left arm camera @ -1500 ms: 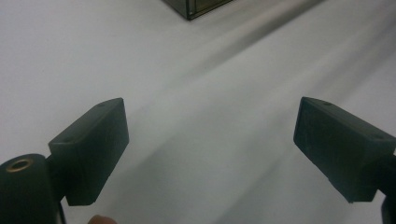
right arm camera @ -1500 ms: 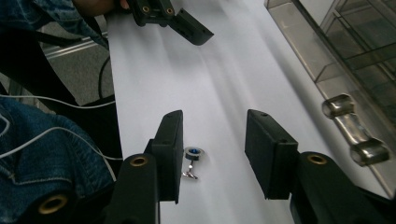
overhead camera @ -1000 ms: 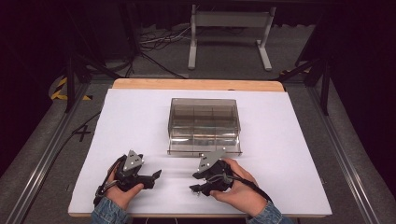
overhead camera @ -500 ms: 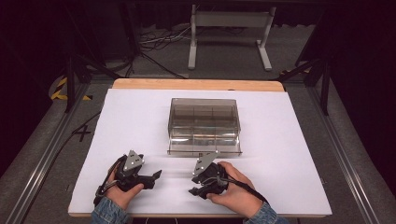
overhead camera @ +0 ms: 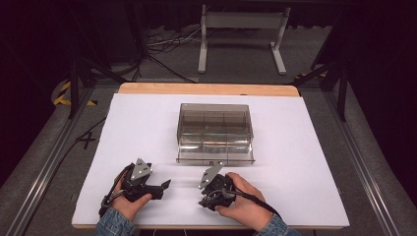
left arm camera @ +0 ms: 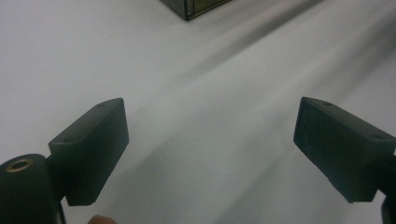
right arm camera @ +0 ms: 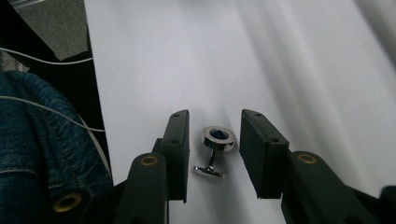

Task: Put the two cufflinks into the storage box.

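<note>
Cufflink [right arm camera: 215,148] between right gripper [right arm camera: 215,154] jaws, just closing in, untouched.

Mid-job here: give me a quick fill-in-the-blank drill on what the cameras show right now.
1. The cufflink lies between the jaws of the ____ tool.
2. The left tool has ____ between its jaws.
3. The clear box stands on the ____ sheet.
4. The cufflink's round head holds a ____ stone.

Missing words: right; nothing; white; blue
</note>
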